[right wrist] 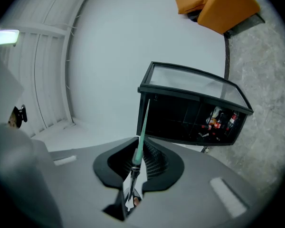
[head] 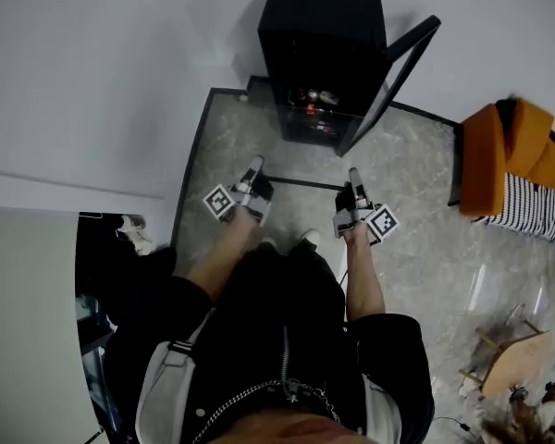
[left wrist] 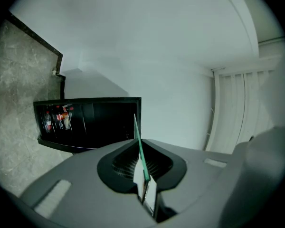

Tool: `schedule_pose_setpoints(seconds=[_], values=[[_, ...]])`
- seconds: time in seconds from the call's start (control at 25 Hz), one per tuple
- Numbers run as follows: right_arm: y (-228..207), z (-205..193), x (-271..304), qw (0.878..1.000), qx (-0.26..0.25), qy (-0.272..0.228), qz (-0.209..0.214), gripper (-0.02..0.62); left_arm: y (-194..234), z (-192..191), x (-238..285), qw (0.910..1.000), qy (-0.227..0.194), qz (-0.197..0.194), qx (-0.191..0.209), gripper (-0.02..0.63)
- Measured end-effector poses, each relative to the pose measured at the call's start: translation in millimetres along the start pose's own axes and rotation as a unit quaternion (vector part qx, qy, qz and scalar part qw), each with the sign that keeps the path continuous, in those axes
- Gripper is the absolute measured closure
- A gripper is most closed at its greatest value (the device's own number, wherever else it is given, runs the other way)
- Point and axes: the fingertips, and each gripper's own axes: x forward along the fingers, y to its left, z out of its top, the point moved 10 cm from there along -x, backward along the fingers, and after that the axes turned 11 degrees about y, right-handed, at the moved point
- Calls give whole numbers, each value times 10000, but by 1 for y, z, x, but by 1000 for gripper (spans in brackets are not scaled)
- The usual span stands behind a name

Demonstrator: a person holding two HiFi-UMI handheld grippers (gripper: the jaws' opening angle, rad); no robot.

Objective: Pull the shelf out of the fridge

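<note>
A small black fridge (head: 322,54) stands on the floor ahead of me, its glass door (head: 393,77) swung open to the right. Red-labelled bottles (head: 313,100) stand on a dark shelf inside; the shelf itself is hard to make out. Both grippers hang in front of my body, well short of the fridge. My left gripper (head: 252,178) and right gripper (head: 354,190) are shut with nothing between the jaws. The left gripper view shows the left gripper (left wrist: 135,127) with the fridge (left wrist: 90,122) and bottles (left wrist: 57,119) beyond. Past the right gripper (right wrist: 145,109), the right gripper view has the fridge (right wrist: 180,120) and its door (right wrist: 194,82).
Orange cushions (head: 509,151) on a striped cloth (head: 532,211) lie to the right. A wooden piece (head: 513,359) is at the lower right. The fridge stands on a grey stone floor panel (head: 416,211) with a dark border, against a white wall.
</note>
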Motion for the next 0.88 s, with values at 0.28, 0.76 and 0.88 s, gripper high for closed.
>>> schedule_pose_setpoints(seconds=[0.28, 0.76, 0.88], values=[[18, -40, -15, 9997, -106, -193, -60, 563, -8, 2, -35, 9999, 105, -40, -14, 578], [41, -111, -25, 9994, -166, -262, -142, 567, -10, 11, -106, 9997, 125, -140, -175, 581], [39, -119, -27, 9993, -118, -307, -188, 566, -9, 15, -110, 9996, 170, -113, -170, 580]])
